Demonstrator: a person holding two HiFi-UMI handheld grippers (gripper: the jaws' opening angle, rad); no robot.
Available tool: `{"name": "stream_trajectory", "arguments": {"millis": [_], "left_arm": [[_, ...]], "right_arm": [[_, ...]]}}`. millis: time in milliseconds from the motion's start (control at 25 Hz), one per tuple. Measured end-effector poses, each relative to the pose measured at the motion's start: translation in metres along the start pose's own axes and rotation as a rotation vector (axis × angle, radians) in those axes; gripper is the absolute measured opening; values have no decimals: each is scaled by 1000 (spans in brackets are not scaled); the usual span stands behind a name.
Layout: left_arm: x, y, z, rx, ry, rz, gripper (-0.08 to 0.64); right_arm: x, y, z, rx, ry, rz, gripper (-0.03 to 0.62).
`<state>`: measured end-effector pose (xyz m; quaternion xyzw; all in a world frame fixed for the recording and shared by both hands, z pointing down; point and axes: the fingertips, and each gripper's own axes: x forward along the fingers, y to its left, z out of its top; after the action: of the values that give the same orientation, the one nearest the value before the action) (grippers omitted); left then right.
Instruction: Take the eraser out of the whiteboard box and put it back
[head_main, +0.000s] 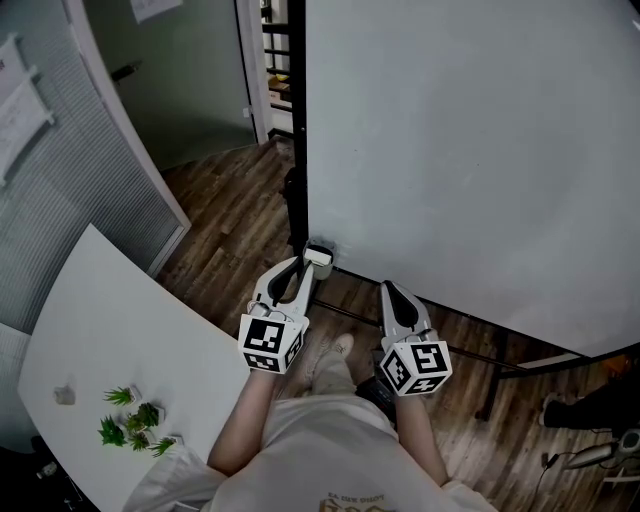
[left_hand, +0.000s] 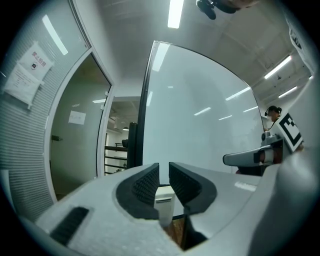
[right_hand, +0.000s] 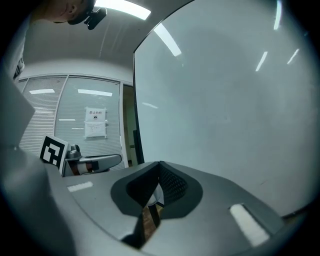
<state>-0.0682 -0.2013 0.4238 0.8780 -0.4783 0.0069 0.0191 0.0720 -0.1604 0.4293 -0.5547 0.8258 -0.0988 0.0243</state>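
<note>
Whiteboard (head_main: 470, 150) fills the head view from twelve round to four o'clock, standing on a dark wooden floor (head_main: 235, 215). A white surface (head_main: 100, 330) lies at eight o'clock, with a cluster of small green plants (head_main: 135, 420) near its lower edge.

The person holds both tools level toward the board's lower left corner. The left tongs (head_main: 298, 266) sit just left of centre. Their own view shows the left tongs (left_hand: 164, 172) with the dark pads a narrow gap apart and nothing between them. The right tongs (head_main: 388, 289) are at five o'clock from centre, and their view shows the right tongs (right_hand: 159, 169) pressed together on nothing.

The whiteboard box (head_main: 320, 258), a small white container at the board's bottom corner, stands at twelve o'clock from the left tongs' tips, just beyond them and seemingly not touched. It also shows through the gap in the left gripper view (left_hand: 164, 196).

The eraser appears in no view; it is probably still inside the box. By that reading the task has hardly begun: reaching in, lifting the eraser out and returning it all remain.
</note>
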Motion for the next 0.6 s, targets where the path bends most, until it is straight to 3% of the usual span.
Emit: {"name": "stream_trajectory", "arguments": {"millis": [240,600], "left_arm": [[-4,0,3,13,-3,11,-2],[-3,0,2,25,14,21,-2]], "right_arm": [[-3,0,5,-3,-17,-9,12],[-5,-3,5,-22,-14,-18,11]]}}
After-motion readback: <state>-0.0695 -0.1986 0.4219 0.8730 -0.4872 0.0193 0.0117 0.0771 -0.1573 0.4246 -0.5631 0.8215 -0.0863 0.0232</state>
